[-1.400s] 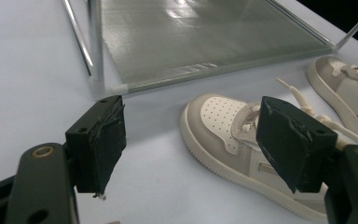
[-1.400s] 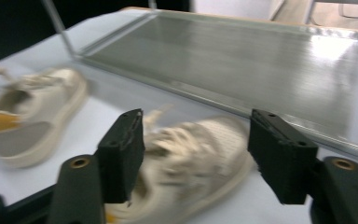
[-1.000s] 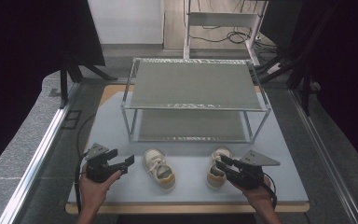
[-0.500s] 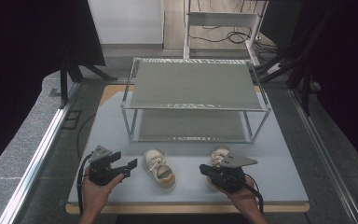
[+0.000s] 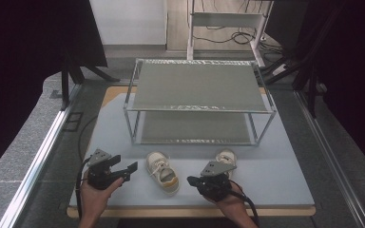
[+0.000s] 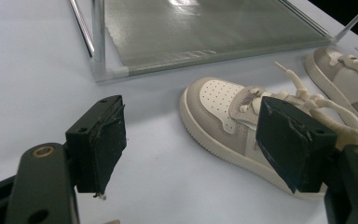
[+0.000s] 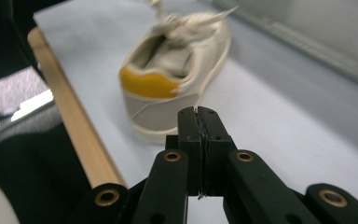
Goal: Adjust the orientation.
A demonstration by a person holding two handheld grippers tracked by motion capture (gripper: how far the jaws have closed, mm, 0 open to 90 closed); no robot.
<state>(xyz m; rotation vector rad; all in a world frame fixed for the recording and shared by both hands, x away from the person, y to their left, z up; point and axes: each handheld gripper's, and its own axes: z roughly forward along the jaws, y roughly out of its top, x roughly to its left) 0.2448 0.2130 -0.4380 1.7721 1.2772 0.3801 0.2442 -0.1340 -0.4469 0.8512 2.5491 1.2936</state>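
from the high view the whole layout shows: a metal-framed rack (image 5: pixel 199 102) with two grey mesh shelves stands on the pale blue bench (image 5: pixel 285 175), and both shelves look bare. in front of it lie two small cream shoes, the left shoe (image 5: pixel 162 172) near the middle of the bench front and the right shoe (image 5: pixel 225 157) beside it, partly behind the right claw (image 5: pixel 192 181). the left claw (image 5: pixel 132 167) sits just to the left of the left shoe, apart from it, held in a hand (image 5: pixel 95 195) that comes in from the bottom edge.

the left gripper view gives what the high view cannot: the left claw (image 6: pixel 191 144) is spread wide with nothing between its pads, and the left shoe (image 6: pixel 242 123) lies on its sole beyond them, perforated toe toward the rack's corner post (image 6: pixel 98 42), laces loose. the right shoe (image 6: pixel 349 74) shows at the far edge.

the right gripper view shows the heel end of the left shoe (image 7: pixel 177 79), with a yellow heel patch and an open collar, close ahead of the right claw (image 7: pixel 199 122). that claw has just been closing and is now pressed together on nothing, short of the heel. a wooden strip (image 7: pixel 70 112) edges the bench there
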